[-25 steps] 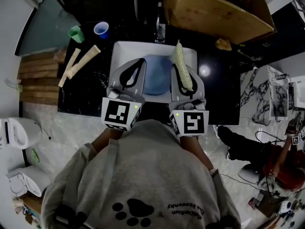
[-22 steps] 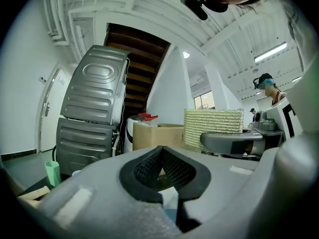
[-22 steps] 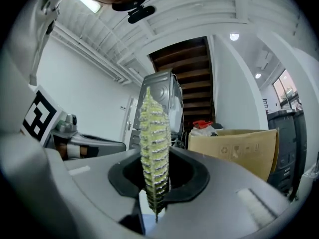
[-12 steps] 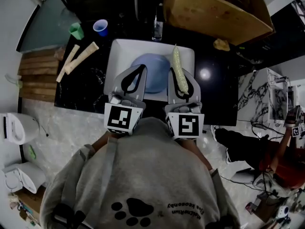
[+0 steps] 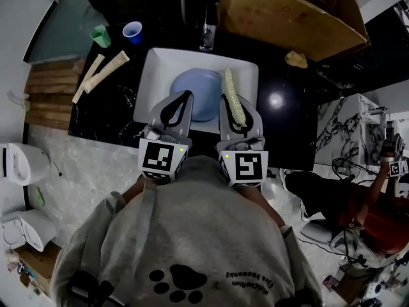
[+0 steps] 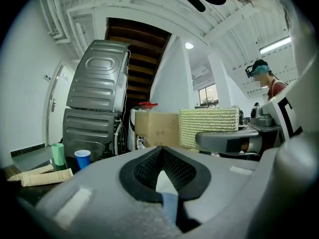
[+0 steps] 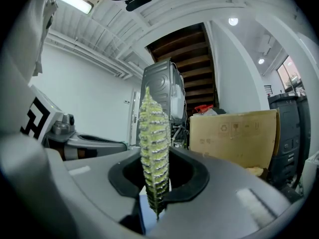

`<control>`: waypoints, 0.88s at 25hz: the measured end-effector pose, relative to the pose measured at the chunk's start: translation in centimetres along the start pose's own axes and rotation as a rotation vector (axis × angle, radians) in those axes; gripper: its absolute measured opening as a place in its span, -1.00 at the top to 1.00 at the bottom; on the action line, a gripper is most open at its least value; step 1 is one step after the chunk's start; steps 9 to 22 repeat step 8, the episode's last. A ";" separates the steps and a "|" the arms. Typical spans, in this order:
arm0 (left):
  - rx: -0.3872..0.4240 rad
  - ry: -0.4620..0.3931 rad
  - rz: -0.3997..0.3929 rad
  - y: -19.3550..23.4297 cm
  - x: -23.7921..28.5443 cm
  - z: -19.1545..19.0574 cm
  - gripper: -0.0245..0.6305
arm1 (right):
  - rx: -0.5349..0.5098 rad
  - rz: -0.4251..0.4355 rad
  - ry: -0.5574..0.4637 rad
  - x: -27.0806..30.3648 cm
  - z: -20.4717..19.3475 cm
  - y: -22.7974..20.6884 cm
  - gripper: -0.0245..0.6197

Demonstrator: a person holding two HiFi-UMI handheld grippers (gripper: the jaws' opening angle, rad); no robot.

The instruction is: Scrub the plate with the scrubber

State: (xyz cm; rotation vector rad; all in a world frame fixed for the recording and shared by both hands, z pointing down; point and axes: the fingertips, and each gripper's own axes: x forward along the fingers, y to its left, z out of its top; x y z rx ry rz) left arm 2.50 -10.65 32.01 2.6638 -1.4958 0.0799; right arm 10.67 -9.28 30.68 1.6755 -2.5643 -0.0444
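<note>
Sink point(image 5: 148, 75) holds blue plate point(image 5: 195, 91); right hand-held gripper point(image 5: 235, 101) clamps scrubber point(image 5: 230, 85).

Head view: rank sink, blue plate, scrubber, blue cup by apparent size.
1. sink
2. blue plate, partly hidden
3. scrubber, seen edge-on
4. blue cup

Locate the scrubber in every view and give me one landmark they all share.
Head view: the scrubber is upper centre, just right of the blue plate.
Left gripper view: right of centre, broad face showing.
Right gripper view: dead centre, edge-on, gripped between the jaws.
Shared landmark: the cardboard box.
</note>
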 end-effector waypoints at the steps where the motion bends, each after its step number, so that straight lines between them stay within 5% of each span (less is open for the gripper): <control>1: 0.001 0.004 0.002 -0.1 0.0 -0.1 0.92 | 0.000 0.008 0.000 0.0 0.0 0.1 0.72; 22: 0.050 -0.027 -0.001 -1.0 -0.1 0.4 0.92 | 0.018 0.053 -0.023 -0.3 0.2 0.9 0.72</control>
